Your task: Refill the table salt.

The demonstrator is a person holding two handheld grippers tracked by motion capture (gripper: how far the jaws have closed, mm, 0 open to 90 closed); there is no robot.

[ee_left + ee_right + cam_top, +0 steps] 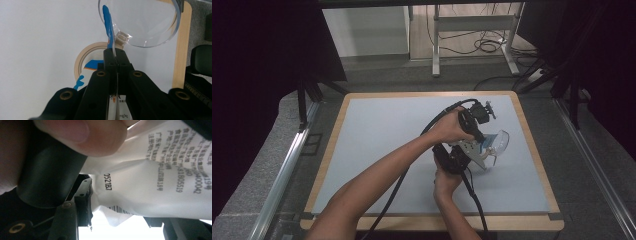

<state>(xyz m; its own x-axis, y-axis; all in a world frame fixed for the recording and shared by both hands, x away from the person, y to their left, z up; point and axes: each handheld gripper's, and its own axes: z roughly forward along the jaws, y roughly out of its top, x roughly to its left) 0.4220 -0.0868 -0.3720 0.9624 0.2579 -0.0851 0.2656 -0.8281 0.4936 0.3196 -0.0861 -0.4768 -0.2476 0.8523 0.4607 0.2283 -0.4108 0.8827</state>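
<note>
- Left gripper [116,58] clamps the white packet's [160,185] thin edge, jaws together.
- Right gripper [457,159], underneath, pinches that packet.
- Clear bowl [142,22] and tape roll [86,56] lie just beyond.

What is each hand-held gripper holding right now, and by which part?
Both hold one white printed packet: the left hand-held gripper is shut on its thin top edge, the right hand-held gripper pinches a crumpled edge near the barcode.

Bare forearms, no sleeves, above the worktop [377,120]. Left hand-held gripper [115,53]: matte black, two blocky jaws on angled links with brass-ringed screw holes. Right hand-held gripper [472,152]: black body, pale grey plate. Thick black cables trailing toward the worktop's near edge.
</note>
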